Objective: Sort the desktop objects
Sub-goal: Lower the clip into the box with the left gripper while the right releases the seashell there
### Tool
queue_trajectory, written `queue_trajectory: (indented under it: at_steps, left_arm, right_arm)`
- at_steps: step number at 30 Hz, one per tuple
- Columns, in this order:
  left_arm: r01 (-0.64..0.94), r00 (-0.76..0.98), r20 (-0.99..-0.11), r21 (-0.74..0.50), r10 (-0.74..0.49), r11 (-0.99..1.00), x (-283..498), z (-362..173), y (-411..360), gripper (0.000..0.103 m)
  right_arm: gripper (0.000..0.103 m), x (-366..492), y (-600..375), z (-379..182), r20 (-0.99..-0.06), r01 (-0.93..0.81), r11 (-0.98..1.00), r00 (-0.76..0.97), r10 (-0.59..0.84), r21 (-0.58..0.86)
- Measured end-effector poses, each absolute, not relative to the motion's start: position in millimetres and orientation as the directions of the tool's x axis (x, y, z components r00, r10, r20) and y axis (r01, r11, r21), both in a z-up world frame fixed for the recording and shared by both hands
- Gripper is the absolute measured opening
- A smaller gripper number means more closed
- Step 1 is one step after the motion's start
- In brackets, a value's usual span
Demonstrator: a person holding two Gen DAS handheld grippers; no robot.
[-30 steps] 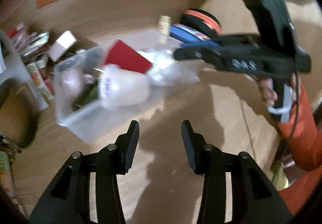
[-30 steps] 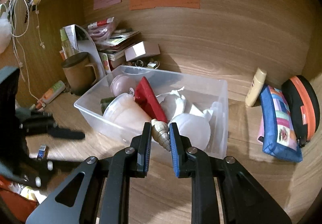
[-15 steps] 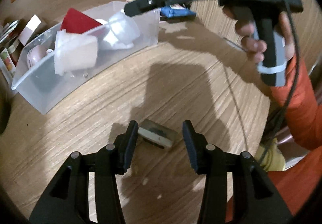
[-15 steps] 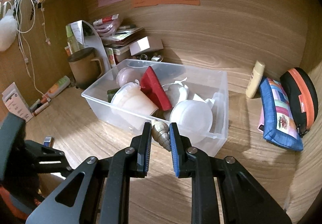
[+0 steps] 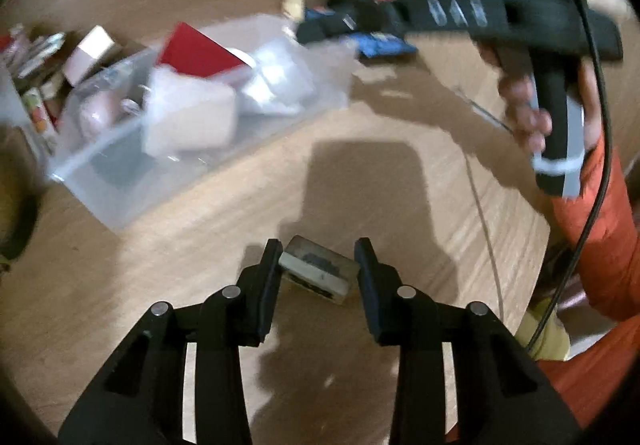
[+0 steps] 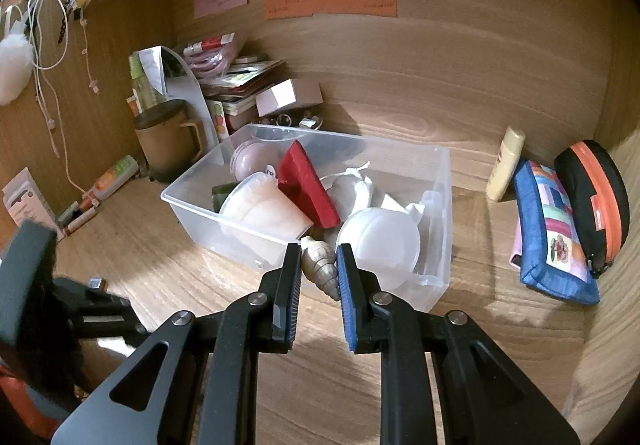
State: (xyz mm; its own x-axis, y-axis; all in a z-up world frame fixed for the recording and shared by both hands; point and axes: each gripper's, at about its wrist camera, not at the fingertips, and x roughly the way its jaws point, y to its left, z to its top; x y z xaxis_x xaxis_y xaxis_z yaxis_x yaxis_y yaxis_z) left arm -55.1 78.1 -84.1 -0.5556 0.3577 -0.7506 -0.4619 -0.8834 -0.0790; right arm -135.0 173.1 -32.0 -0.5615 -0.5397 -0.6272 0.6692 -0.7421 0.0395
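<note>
One clear bin [image 6: 436, 181] stood beyond both grippers. The right gripper [image 6: 319, 270] clamped one golden shell [image 6: 318, 267] in front of it. Only the left view showed one small eraser-like block [image 5: 318, 268], blurred, between the left gripper [image 5: 318, 265] fingers, which had just been narrowing; contact was unclear.

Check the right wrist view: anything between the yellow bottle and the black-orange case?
Yes: the blue patchwork pouch lies between the yellow bottle and the black-orange case, leaning on the case. Right wrist view shows it clearly.
</note>
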Motion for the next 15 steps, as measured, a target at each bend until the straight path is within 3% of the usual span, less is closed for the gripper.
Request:
queue_trajectory:
  at_steps: [15]
  left_arm:
    - [-0.303,-0.689,-0.660,-0.114,0.300,-0.946,-117.6,-12.9,-2.6,0.036]
  right_arm:
    - [0.016,-159.3,150.1,-27.0,-0.619,0.687,-0.726,-0.552,-0.559,0.043]
